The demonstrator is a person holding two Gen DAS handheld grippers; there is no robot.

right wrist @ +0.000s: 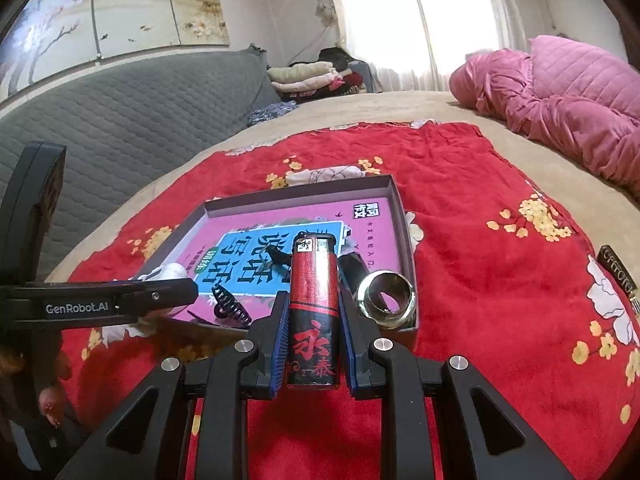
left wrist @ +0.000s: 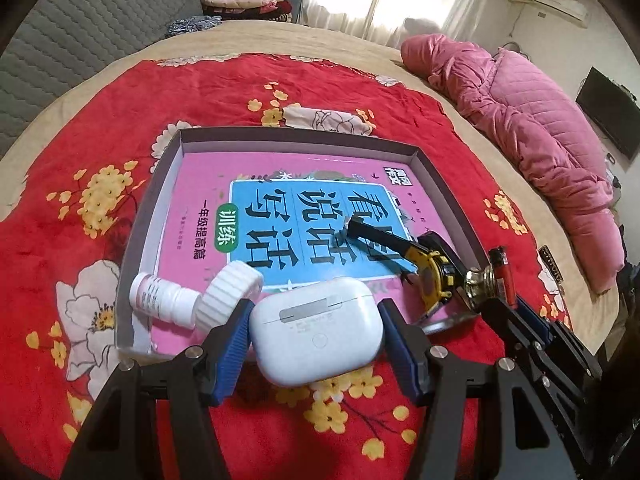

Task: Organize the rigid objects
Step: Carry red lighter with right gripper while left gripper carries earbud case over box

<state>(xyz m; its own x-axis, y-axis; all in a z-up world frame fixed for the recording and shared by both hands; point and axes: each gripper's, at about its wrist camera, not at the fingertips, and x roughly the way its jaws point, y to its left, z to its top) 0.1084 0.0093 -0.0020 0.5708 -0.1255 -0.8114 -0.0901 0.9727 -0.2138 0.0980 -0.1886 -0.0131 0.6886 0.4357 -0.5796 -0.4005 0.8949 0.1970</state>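
My left gripper (left wrist: pixel 316 306) is shut on a white earbud case (left wrist: pixel 316 332), held just above the near rim of a shallow grey box (left wrist: pixel 280 133). A pink and blue book (left wrist: pixel 200 200) covers the box floor. On it lie a white pill bottle (left wrist: pixel 160 300), a yellow tape measure (left wrist: pixel 434 276) and a metal ring (left wrist: pixel 476 284). My right gripper (right wrist: pixel 314 292) is shut on a red and black lighter (right wrist: pixel 314 312), held upright over the box's (right wrist: pixel 396 200) near edge. The metal ring (right wrist: pixel 386 294) sits in the near right corner, and a black hair clip (right wrist: pixel 230 304) lies by the near left edge.
The box rests on a red flowered blanket (right wrist: pixel 480 208) spread over a bed. A pink quilted jacket (left wrist: pixel 532 128) lies at the far right. A small dark tag (right wrist: pixel 618 276) lies on the blanket to the right. A grey padded headboard (right wrist: pixel 120 120) stands at the left.
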